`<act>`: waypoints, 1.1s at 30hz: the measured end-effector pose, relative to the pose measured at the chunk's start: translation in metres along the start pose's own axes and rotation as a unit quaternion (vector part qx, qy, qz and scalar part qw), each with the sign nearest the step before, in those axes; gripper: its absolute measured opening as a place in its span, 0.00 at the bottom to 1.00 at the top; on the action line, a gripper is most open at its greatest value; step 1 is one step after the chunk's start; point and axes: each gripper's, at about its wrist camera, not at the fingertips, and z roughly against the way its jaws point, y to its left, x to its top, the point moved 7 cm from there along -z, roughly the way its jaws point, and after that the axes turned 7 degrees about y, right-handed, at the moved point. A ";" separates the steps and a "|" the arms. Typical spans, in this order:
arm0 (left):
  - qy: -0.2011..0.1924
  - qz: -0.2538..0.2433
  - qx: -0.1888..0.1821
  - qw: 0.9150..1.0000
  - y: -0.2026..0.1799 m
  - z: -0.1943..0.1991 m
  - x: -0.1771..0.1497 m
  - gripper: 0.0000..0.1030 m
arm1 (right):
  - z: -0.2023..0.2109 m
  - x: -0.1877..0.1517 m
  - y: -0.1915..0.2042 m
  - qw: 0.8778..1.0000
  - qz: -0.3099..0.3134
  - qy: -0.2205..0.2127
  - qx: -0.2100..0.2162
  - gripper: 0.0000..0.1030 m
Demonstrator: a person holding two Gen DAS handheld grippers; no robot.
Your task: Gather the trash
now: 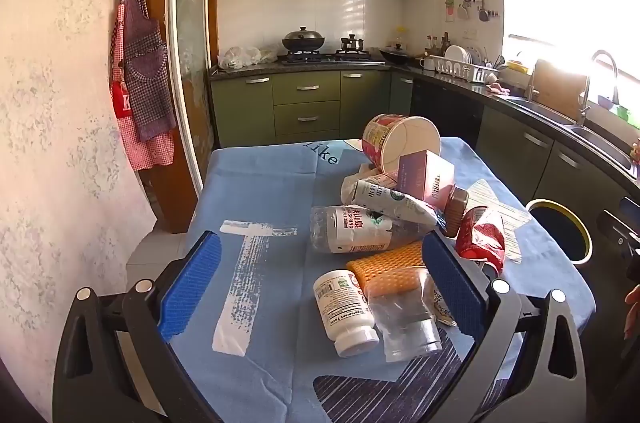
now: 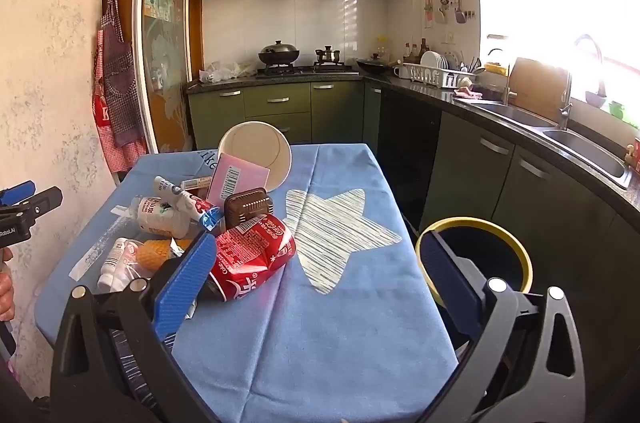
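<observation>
Green kitchen cabinets (image 1: 308,103) back a bench (image 2: 320,323) under blue cloth. Trash lies heaped on it: tipped cup (image 1: 400,141), pink box (image 1: 426,177), water bottle (image 1: 352,231), pill bottle (image 1: 344,307) and crushed can (image 2: 250,255). Left gripper (image 1: 320,283) and right gripper (image 2: 320,275) both gape, holding nothing. Bin (image 2: 480,251) stands just beside the bench.

A checked apron (image 1: 144,79) hangs on the wall; a lidded wok (image 1: 303,40) sits on the stove (green cabinets below), dish rack (image 1: 464,67) beside the sink (image 2: 584,147).
</observation>
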 end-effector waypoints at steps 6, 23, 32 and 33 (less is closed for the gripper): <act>0.000 -0.001 0.000 1.000 0.000 0.000 0.000 0.96 | -0.004 -0.002 -0.004 1.000 -0.005 0.000 0.001 0.94; 0.004 0.003 -0.005 1.000 -0.010 -0.012 -0.009 0.96 | -0.007 -0.003 -0.007 1.000 -0.013 0.005 0.001 0.94; 0.009 0.005 -0.009 1.000 -0.003 -0.010 -0.007 0.96 | -0.008 -0.004 -0.007 1.000 -0.015 0.006 0.002 0.94; 0.009 0.005 -0.009 1.000 -0.003 -0.010 -0.007 0.96 | -0.008 -0.004 -0.007 1.000 -0.015 0.006 0.002 0.94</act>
